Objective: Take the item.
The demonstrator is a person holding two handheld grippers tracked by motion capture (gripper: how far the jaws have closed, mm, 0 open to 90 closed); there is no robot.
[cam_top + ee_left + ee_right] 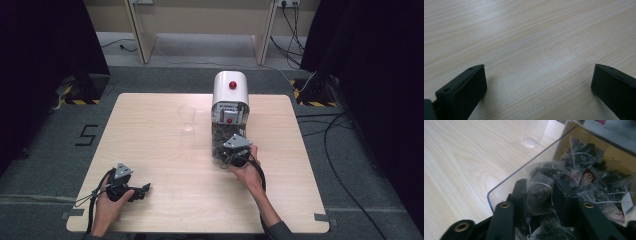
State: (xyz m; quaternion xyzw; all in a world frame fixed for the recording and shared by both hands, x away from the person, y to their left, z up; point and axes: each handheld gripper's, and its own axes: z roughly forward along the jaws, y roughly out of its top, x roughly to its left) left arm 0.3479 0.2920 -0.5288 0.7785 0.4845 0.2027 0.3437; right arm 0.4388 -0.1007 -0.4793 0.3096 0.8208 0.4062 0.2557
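Note:
A clear open-topped bin (219,136) full of pyramid tea bags stands on the wooden table (165,155) in front of a white dispenser (230,91) with a red button. My right gripper (225,151) reaches down into the bin. In the right gripper view its jaws (540,184) press on both sides of one tea bag (539,196), and several more tea bags (589,180) lie around it. My left gripper (145,190) rests low over the table near the front left. It is open, with only bare wood between its jaws (539,67).
An empty clear plastic cup (187,118) stands left of the bin, and its base (531,142) appears beyond the bin's wall (524,170). Cables run over the floor at the right. Dark curtains hang on both sides of the table.

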